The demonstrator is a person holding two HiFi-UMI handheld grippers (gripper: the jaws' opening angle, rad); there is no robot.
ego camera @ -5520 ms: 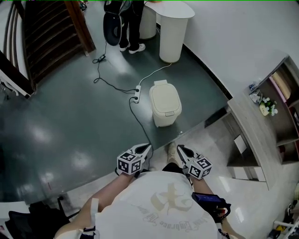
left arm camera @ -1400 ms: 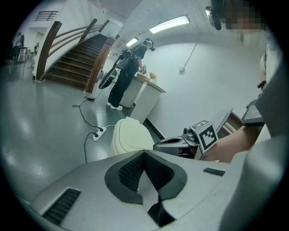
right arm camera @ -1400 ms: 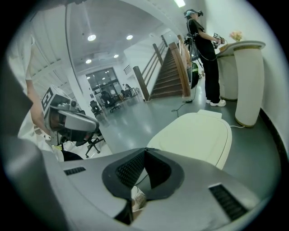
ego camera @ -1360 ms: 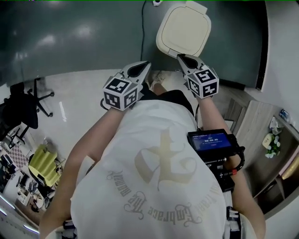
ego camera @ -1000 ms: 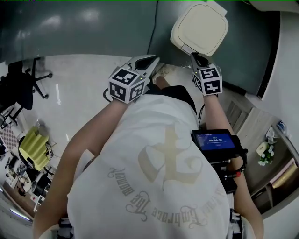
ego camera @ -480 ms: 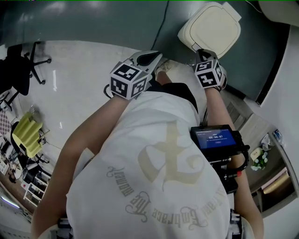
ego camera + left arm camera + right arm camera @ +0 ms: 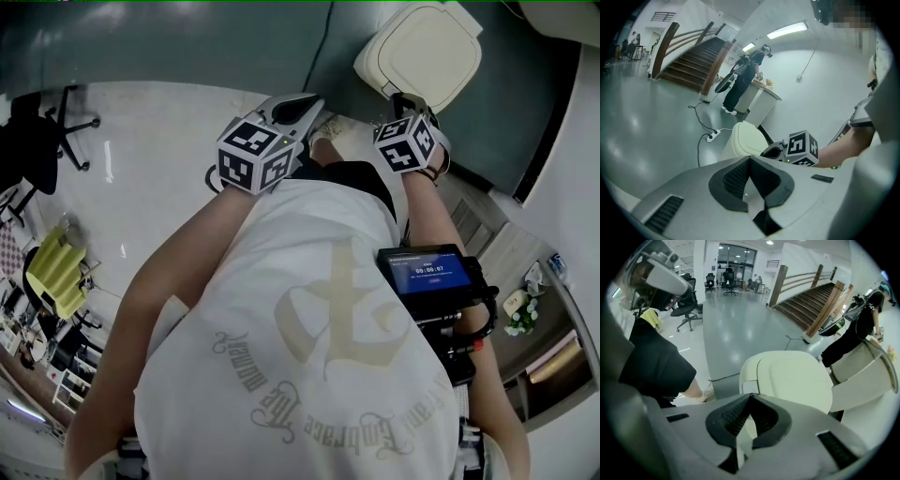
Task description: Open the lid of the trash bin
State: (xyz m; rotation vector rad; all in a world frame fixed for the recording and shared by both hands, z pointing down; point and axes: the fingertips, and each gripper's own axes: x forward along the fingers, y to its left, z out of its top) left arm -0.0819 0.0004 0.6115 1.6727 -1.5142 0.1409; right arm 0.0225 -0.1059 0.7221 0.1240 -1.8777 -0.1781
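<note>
The cream trash bin (image 7: 422,56) stands on the dark floor at the top right of the head view, lid down. My right gripper (image 7: 404,98) is shut and empty, its tip just at the bin's near front edge. In the right gripper view the bin (image 7: 797,376) fills the middle, and the shut tips (image 7: 750,395) point at the small panel on its front rim. My left gripper (image 7: 311,101) is shut, empty and held left of the bin, apart from it. The left gripper view shows the bin (image 7: 744,139) ahead, with the right gripper's marker cube (image 7: 802,147) beside it.
A power strip with cable (image 7: 711,137) lies on the floor beyond the bin. A person (image 7: 740,89) stands at a tall white bin by the stairs (image 7: 689,65). Office chairs (image 7: 689,310) stand further off. A wooden cabinet (image 7: 511,253) is at the right wall.
The person has walked up to the bin over the past seconds. In the last half second the right gripper dipped slightly toward the bin's front edge. The lid stays down.
</note>
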